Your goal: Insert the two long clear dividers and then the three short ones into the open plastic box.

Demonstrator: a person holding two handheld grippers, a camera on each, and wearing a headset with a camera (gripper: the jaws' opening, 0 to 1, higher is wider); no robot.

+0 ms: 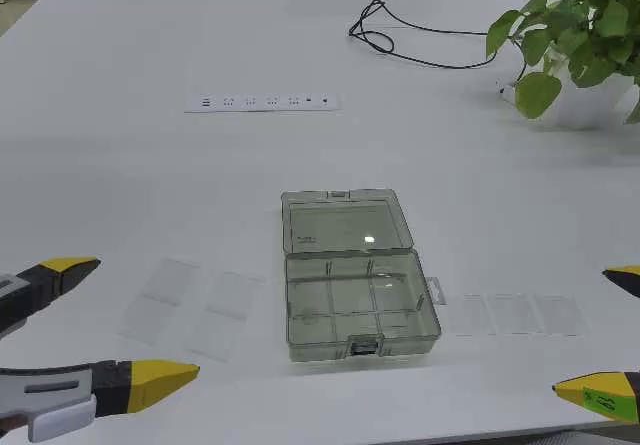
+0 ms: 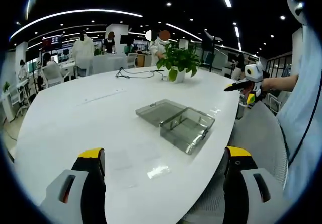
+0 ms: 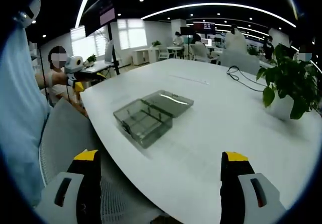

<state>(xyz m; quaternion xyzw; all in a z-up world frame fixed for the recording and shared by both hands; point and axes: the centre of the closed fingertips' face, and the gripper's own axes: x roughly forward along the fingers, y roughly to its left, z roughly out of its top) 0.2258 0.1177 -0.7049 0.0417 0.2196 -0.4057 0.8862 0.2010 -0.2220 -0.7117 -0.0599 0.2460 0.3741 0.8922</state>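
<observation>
Likely to skate clear long dividers, lower left of frame, across slick table when pinching with left gripper or right gripper, both spread, empty.

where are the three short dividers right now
In the head view the three short dividers lie flat in a row on the white table, just right of the open plastic box, across it from the two long dividers.
</observation>
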